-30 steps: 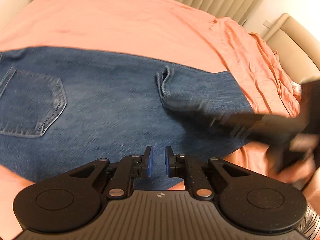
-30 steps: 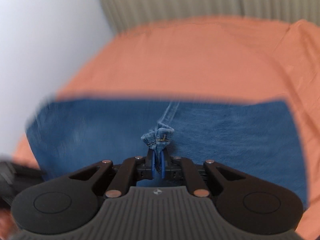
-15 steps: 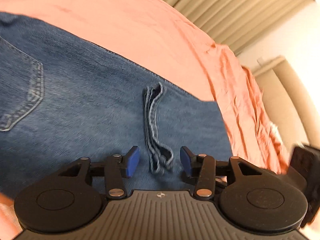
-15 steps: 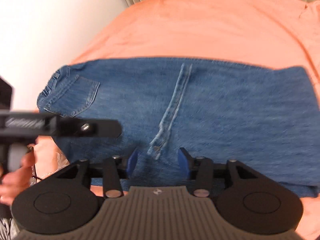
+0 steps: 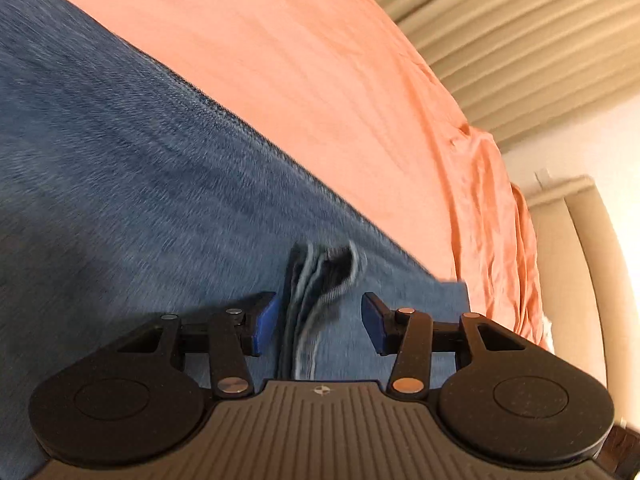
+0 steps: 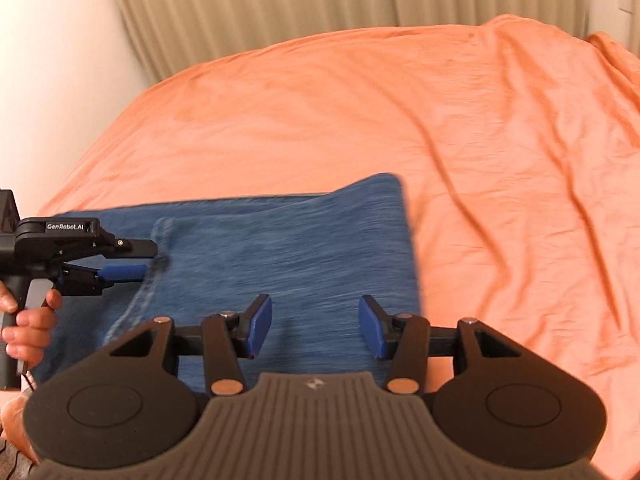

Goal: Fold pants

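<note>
I see the jeans (image 6: 280, 248) folded flat on the orange sheet (image 6: 360, 112), near edge hidden behind both grippers; my left gripper (image 5: 318, 326) spread astride their hem, right gripper (image 6: 316, 330) spread, empty, above them

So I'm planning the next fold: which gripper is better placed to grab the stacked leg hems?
Probably the left gripper: its open jaws straddle the hems on the jeans. The right gripper, also open, hovers over plain denim.
</note>
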Tool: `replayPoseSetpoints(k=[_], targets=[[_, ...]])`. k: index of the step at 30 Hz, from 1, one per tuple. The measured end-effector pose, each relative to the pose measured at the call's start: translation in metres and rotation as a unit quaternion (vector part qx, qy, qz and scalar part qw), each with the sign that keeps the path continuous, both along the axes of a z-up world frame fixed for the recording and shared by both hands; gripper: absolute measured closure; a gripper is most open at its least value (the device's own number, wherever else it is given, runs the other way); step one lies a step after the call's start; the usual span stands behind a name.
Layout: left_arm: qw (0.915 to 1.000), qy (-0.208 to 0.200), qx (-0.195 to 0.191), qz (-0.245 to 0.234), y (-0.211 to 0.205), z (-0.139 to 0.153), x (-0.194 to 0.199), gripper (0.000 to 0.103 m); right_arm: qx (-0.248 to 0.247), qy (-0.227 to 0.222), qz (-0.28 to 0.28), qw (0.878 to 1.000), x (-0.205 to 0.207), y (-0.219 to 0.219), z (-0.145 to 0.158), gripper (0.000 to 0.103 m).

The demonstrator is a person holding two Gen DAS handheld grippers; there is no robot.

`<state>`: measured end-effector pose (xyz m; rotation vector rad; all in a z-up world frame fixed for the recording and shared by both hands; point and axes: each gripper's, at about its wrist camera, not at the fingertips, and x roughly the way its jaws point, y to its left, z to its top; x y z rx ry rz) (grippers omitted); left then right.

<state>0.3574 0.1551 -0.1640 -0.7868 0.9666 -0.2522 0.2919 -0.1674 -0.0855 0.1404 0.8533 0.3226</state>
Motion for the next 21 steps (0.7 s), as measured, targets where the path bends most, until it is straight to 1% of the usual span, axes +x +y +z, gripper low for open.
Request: replayPoseSetpoints(k=[1,2,3,4,5,7,10,12,14,16,18,21], targets=[[1.0000,-0.003,0.002,0.001,-0.001,-0.002,0.004,0.049,0.000,-0.001,-0.003,1.000,0.002,-0.004,-0.002,0.057],[1.0000,-0.008,0.005,0.000,-0.002,-0.002,0.007,0.052,-0.001,-0.003,-0.005,1.000,0.003,-0.009,-0.003,0.057],[0.9998,-0.015,0.011,-0.005,-0.004,0.000,0.008,0.058,-0.003,-0.007,-0.008,1.000,0.004,-0.014,-0.004,0.057],[0.9993,-0.025,0.022,-0.015,-0.006,0.004,0.010,0.075,-0.007,-0.011,-0.009,1.000,0.006,-0.018,-0.005,0.059],[0.9981,-0.038,0.042,-0.026,-0.010,0.010,0.010,0.089,-0.013,-0.017,-0.009,1.000,0.007,-0.023,-0.002,0.060],[0.9925,-0.076,0.076,-0.058,-0.019,0.030,0.010,0.096,-0.028,-0.025,-0.005,0.999,0.013,-0.025,-0.005,0.081],[0.9836,-0.120,0.105,-0.083,-0.025,0.058,0.008,0.097,-0.030,-0.037,0.001,0.999,0.028,-0.025,-0.006,0.088],[0.9797,-0.130,0.127,-0.085,-0.025,0.066,0.010,0.097,-0.030,-0.049,0.003,0.998,0.041,-0.022,-0.007,0.092],[0.9784,-0.113,0.145,-0.094,-0.025,0.061,0.018,0.097,-0.038,-0.058,0.003,0.998,0.056,-0.017,-0.009,0.095],[0.9777,-0.083,0.164,-0.101,-0.028,0.046,0.027,0.097,-0.044,-0.057,0.006,0.997,0.075,-0.010,-0.017,0.096],[0.9773,-0.052,0.179,-0.102,-0.028,0.030,0.030,0.097,-0.062,-0.049,0.007,0.997,0.097,-0.002,-0.030,0.098],[0.9794,-0.039,0.175,-0.094,-0.026,0.012,0.032,0.095,-0.069,-0.034,0.002,0.997,0.123,0.001,-0.051,0.098]])
